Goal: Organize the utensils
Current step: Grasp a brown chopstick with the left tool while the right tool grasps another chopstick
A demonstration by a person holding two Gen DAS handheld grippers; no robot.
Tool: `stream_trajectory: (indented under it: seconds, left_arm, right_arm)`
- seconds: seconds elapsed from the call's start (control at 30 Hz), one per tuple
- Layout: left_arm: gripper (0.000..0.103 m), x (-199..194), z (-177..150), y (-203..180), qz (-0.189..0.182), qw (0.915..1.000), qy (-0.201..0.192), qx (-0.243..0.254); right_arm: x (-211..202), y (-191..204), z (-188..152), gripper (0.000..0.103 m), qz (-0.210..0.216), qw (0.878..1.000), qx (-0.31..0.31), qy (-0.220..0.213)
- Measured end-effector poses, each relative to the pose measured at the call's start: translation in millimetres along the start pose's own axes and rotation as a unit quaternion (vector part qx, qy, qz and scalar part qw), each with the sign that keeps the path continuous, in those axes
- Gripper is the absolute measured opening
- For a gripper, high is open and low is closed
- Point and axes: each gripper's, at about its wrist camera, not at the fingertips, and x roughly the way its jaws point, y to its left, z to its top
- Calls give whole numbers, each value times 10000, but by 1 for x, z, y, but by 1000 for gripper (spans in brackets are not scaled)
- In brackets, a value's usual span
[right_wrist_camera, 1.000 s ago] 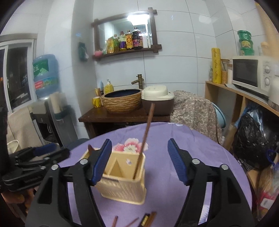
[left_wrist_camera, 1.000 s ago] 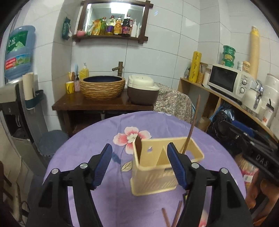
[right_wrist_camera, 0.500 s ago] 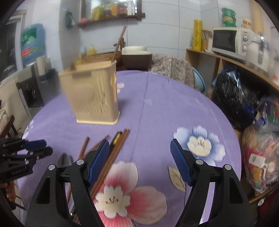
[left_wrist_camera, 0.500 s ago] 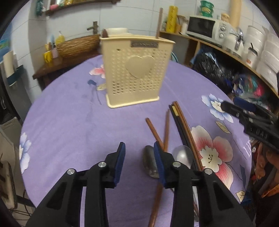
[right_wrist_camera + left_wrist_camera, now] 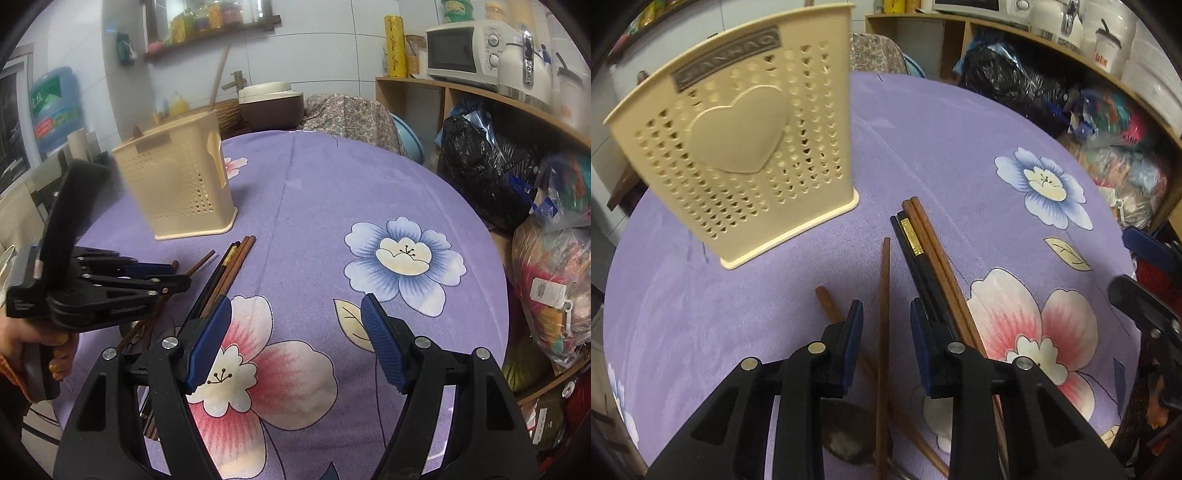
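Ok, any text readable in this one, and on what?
Nothing reads clearly.
Holder nameplate: embossed lettering, blurred.
Black chopstick gold label: too small.
Water jug label: blurred.
Yellow canister print: blurred.

We have brought the left tongs (image 5: 886,320) down from above the cream utensil holder (image 5: 738,147) to the tabletop (image 5: 960,147), and their jaws, wide a second ago, have narrowed around a single brown chopstick (image 5: 885,295) without yet touching it. The holder has slid up and left in that view. Our right tongs (image 5: 295,314) have also dropped low, now over the pink flower print (image 5: 280,369), jaws just as wide as before.
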Motion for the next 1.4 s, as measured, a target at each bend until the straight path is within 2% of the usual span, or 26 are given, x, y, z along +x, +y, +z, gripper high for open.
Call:
stream_trajectory:
  seconds: [0.1, 0.17, 0.3, 0.37, 0.47, 0.6, 0.77, 0.87, 0.97, 1.03, 1.2, 1.4]
  left_arm:
    - [16, 11, 6, -3, 53, 9999, 107, 15]
    - [15, 16, 9, -5, 37, 9999, 139, 8]
    - [7, 18, 14, -7, 154, 9998, 135, 3]
    - [6, 15, 13, -2, 107, 9998, 141, -94]
    - [6, -3, 10, 9, 34, 9991, -83, -403]
    - [6, -46, -3, 35, -175, 9928, -574, -1032]
    - [6, -88, -24, 64, 160, 9835, -1093, -1431]
    - [6, -92, -38, 82, 405, 9783, -1143, -1678]
    - [6, -89, -52, 104, 357, 9710, -1066, -2111]
    - [6, -88, -57, 108, 398, 9681, -1090, -2221]
    - [6, -94, -60, 105, 334, 9665, -1185, -2254]
    - [6, -97, -64, 104, 354, 9665, -1280, -2197]
  right_arm:
    - [-1, -1, -1, 72, 48, 10000, 34, 20]
    - [-1, -1, -2, 72, 97, 9999, 48, 17]
    - [-1, 1, -2, 72, 137, 9999, 29, 45]
    - [1, 2, -3, 72, 192, 9998, 47, 84]
    - [5, 4, -3, 72, 294, 9994, 70, 172]
    - [11, 13, -2, 72, 489, 9984, 41, 271]
    - [25, 46, 6, 71, 820, 9954, -211, 447]
    - [43, 73, 12, 60, 1033, 9912, -432, 711]
    - [64, 100, 21, 53, 1168, 9867, -565, 974]
    - [78, 115, 24, 48, 1208, 9839, -639, 1150]
    - [114, 143, 26, 33, 935, 9802, -825, 1537]
    - [122, 157, 21, 28, 528, 9817, -1012, 1523]
